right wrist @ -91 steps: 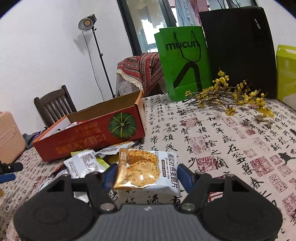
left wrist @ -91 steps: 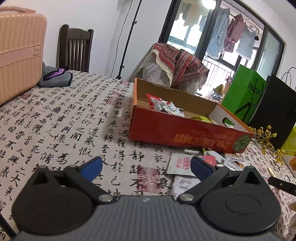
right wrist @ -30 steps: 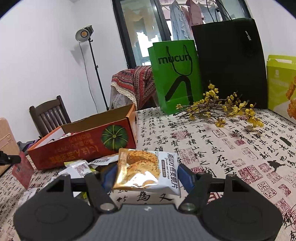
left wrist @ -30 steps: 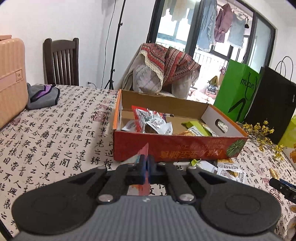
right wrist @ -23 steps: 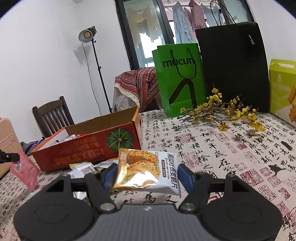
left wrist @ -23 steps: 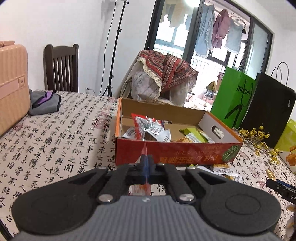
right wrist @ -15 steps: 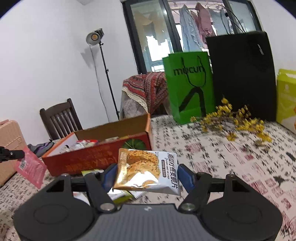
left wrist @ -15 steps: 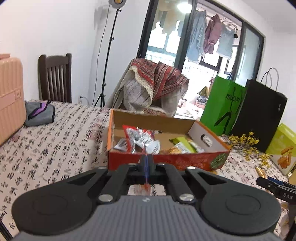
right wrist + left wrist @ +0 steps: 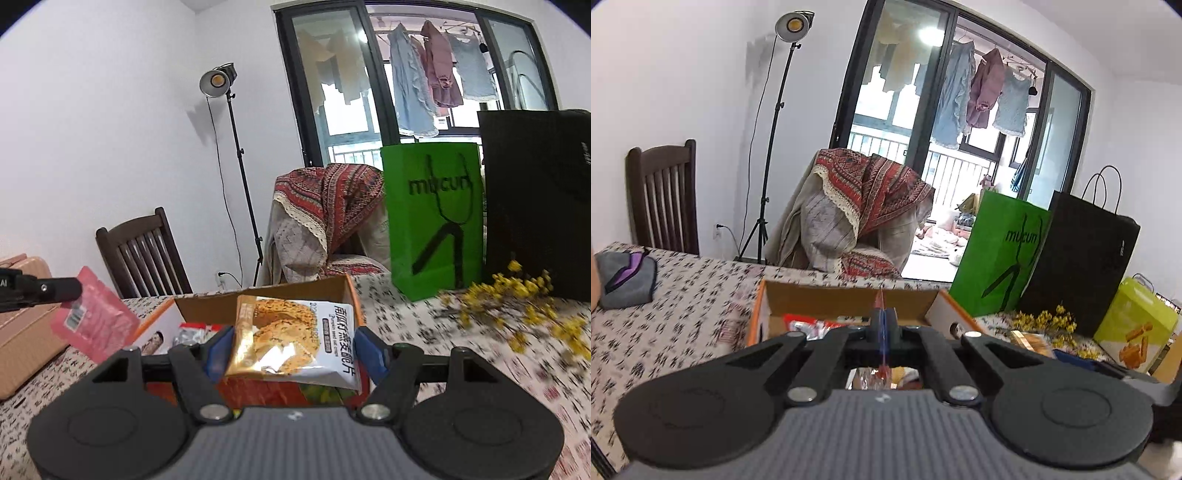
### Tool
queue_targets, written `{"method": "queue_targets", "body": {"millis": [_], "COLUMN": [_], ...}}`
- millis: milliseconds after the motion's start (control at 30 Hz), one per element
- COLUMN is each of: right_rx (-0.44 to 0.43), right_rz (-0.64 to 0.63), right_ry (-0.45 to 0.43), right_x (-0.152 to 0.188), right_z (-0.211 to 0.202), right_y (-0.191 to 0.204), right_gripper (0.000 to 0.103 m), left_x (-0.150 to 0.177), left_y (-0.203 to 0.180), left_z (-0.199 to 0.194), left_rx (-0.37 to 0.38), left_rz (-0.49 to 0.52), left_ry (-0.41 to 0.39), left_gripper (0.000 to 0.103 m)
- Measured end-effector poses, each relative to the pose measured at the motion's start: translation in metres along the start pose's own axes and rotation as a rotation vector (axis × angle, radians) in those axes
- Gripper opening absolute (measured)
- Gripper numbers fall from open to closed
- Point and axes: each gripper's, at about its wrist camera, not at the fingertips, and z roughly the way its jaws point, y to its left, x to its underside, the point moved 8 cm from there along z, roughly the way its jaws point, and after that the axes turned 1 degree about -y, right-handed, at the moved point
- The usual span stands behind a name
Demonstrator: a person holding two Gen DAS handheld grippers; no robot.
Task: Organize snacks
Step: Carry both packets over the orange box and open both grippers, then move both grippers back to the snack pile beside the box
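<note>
A dark wooden chair (image 9: 663, 199) stood behind the bench (image 9: 665, 332), whose cloth bore black calligraphy; a studio lamp (image 9: 218, 81) rose on its stand by the white wall; a patterned red throw (image 9: 875, 192) draped an armchair; green bag (image 9: 432, 218) and black bag (image 9: 535, 199) stood side by side, yellow flowers (image 9: 532, 306) before them; laundry (image 9: 982, 92) hung beyond the window.

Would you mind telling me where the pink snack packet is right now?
In the right wrist view the pink snack packet hangs at the left, pinched in the left gripper, beside the orange cardboard box.
</note>
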Motion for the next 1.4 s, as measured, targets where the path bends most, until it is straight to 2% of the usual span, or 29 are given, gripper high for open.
{"method": "queue_targets", "body": {"millis": [300, 500, 667, 700, 733, 767, 800, 833, 867, 933, 1400], "right_rx": [0.015, 0.034, 0.035, 0.036, 0.037, 0.040, 0.043, 0.043, 0.042, 0.045, 0.038], "right_rz": [-0.021, -0.034, -0.045, -0.049, -0.050, -0.049, -0.046, -0.042, -0.040, -0.034, -0.044], "right_ry": [0.033, 0.077, 0.114, 0.120, 0.122, 0.123, 0.123, 0.118, 0.116, 0.110, 0.078], "right_x": [-0.022, -0.018, -0.002, 0.001, 0.002, 0.003, 0.004, 0.004, 0.004, 0.004, 0.014], "right_z": [0.076, 0.116, 0.131, 0.131, 0.131, 0.131, 0.129, 0.127, 0.124, 0.116, 0.042], "right_y": [0.014, 0.017, 0.015, 0.015, 0.014, 0.012, 0.010, 0.008, 0.007, 0.004, 0.003], "right_gripper": [0.070, 0.070, 0.080, 0.082, 0.090, 0.101, 0.103, 0.103, 0.103, 0.103, 0.103], "left_x": [-0.020, -0.013, 0.004, 0.006, 0.008, 0.009, 0.010, 0.011, 0.011, 0.013, 0.048], "left_y": [0.013, 0.034, 0.046, 0.047, 0.048, 0.049, 0.050, 0.051, 0.053, 0.051, 0.055], "left_z": [0.073, 0.117, 0.128, 0.127, 0.125, 0.122, 0.119, 0.114, 0.108, 0.097, 0.040], "left_rx": [-0.039, -0.100, -0.139, -0.141, -0.144, -0.151, -0.160, -0.176, -0.198, -0.193, -0.219], "left_rz": [-0.027, -0.032, -0.012, -0.003, 0.001, 0.000, -0.001, -0.001, 0.000, 0.018, -0.005], "left_ry": [0.029, 0.070, 0.087, 0.084, 0.084, 0.080, 0.077, 0.061, 0.030, 0.003, 0.043], "left_gripper": [0.001, 0.002, 0.004, 0.007, 0.013, 0.041, 0.083, 0.096, 0.103, 0.103, 0.103]}}
